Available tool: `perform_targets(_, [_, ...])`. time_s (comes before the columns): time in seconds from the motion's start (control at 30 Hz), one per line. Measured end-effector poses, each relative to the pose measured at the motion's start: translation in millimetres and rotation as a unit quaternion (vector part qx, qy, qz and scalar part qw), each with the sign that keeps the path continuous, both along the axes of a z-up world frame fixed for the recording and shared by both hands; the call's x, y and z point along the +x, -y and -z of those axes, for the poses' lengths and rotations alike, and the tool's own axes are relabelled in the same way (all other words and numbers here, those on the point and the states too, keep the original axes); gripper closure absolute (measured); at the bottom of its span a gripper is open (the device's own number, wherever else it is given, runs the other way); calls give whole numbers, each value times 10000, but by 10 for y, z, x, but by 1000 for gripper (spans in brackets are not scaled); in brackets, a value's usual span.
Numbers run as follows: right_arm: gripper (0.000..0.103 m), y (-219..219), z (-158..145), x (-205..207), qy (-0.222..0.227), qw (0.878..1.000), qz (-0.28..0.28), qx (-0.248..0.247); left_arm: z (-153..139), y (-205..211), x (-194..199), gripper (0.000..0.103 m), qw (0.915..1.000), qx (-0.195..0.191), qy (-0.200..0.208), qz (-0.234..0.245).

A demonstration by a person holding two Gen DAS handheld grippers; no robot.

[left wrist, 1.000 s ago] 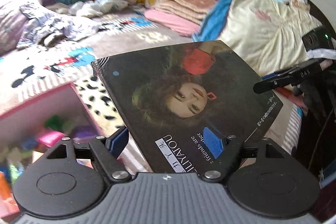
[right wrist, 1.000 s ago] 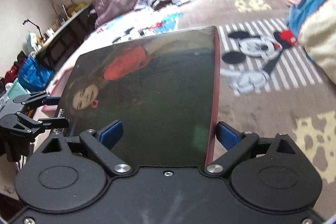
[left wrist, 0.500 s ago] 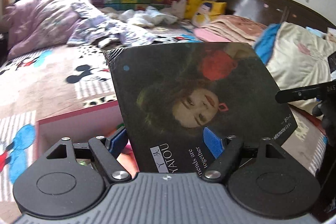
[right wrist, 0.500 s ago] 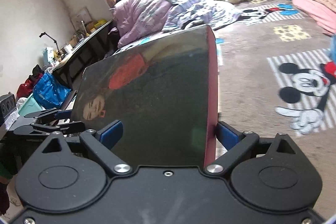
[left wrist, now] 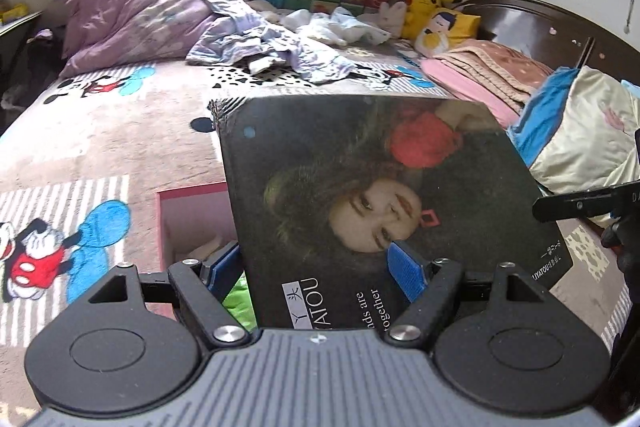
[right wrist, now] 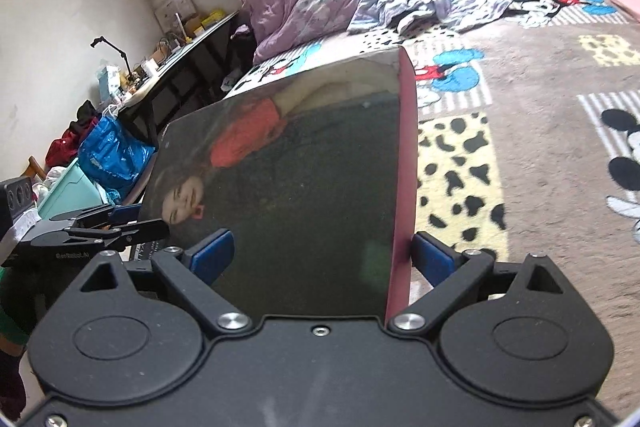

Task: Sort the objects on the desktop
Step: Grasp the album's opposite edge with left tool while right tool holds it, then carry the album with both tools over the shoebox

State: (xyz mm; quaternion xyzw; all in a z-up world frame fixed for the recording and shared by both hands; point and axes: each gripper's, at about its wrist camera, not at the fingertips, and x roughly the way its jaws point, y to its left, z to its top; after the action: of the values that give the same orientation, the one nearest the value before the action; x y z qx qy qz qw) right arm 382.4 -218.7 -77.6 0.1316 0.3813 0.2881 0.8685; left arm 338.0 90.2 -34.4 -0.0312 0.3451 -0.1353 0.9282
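A dark book [left wrist: 360,195] with a woman's face and a red flower on its cover is held in the air above the bed by both grippers. My left gripper [left wrist: 316,267] is shut on its near edge, blue pads on either side. My right gripper [right wrist: 320,251] is shut on another edge of the same book [right wrist: 304,187], next to the pink spine. The right gripper's fingers [left wrist: 576,205] show at the book's right edge in the left wrist view. The left gripper's fingers [right wrist: 104,227] show at left in the right wrist view.
A pink open box [left wrist: 188,203] with green and white contents lies on the cartoon-print bedspread [left wrist: 120,147] below the book. Rumpled quilt [left wrist: 136,11], folded blankets [left wrist: 480,71] and plush toys [left wrist: 428,7] lie farther back. A cluttered dark desk [right wrist: 180,55] and blue bag [right wrist: 112,151] stand beside the bed.
Both grippers have swung round with the book between them. The views have turned toward the window end of the bed. The pink box has shifted from lower left toward the centre under the book.
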Motion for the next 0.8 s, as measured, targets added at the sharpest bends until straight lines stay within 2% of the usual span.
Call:
perform_targets(0.3, [6,-363,78,30,-155,9997,-137,-124,75,-264,-49,25,9997,64,-113,-194])
perform_targets(0.53, [6,-633,124,77,-195,9993,-190,-260,251,-524,89,25,9979,-204,-274,-550])
perform_targets(0.8, [6,-762,223,151,-162,9987,-39,-477,374,-573,288,25,9955,-345,-342,-811])
